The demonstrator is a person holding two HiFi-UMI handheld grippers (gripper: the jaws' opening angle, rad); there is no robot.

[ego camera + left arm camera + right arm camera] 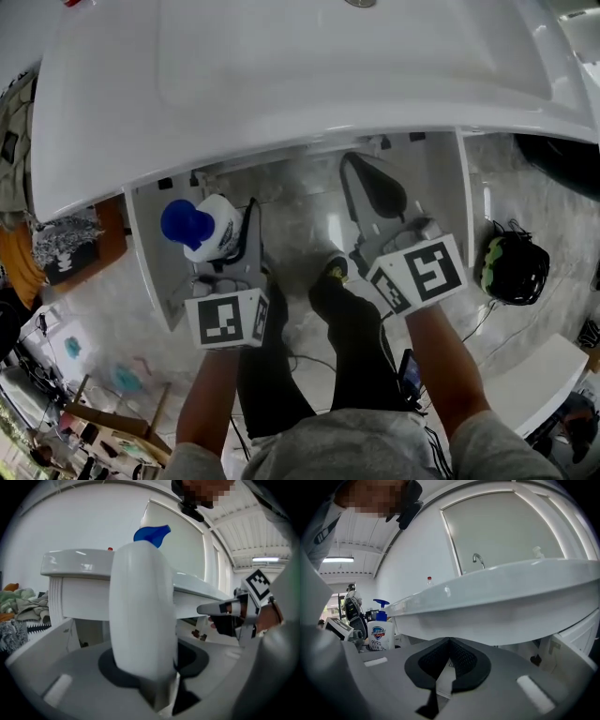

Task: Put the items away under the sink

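First, in the head view, the white pump bottle point(216, 232) with its blue pump head point(186, 223) is held upright by the left gripper point(230, 248). It is just in front of the open cabinet point(150, 253) under the sink point(281, 66) and not yet inside it, while the right gripper point(361, 173) points into the same opening and carries nothing. Next, in the left gripper view, the jaws stand about half apart and press on the lower body of the bottle, which fills the middle of the picture, with the sink edge behind it. Then, in the right gripper view, the pads meet at their tips with nothing between them, and the bottle shows small at the left with a printed label point(378, 633). I judge the bottle to be stiff plastic, smooth and a little slippery, and perhaps rather heavy if it is full; the wide body is the good place to hold it, because the pump head can turn or press down
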